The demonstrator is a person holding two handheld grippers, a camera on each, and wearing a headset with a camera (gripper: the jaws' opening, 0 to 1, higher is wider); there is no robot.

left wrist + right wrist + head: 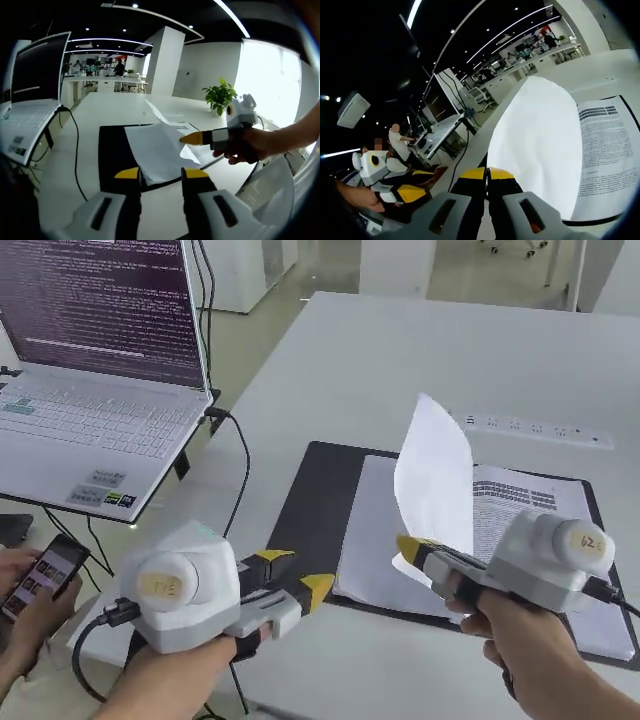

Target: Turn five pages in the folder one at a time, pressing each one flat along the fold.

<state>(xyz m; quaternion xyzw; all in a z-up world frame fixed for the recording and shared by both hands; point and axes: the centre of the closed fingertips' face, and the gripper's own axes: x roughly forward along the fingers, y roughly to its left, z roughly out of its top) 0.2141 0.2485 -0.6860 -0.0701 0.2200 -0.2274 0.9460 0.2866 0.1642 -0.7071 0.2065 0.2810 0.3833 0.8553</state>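
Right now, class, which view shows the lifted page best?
Head view: the whole lifted page curls above the folder, held by the right gripper. The right gripper view hides its lower edge; the left one shows it small.

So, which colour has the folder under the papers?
Black. The folder shows best in the head view, under the lifted page.

Open folder [310,500] on table [400,350], near front edge. Left of it, laptop [90,390]; behind it, power strip [535,427]. One page [435,480] stands over the fold, lower edge in right gripper [408,545]. At folder's front left corner, left gripper [295,572], apart from it.
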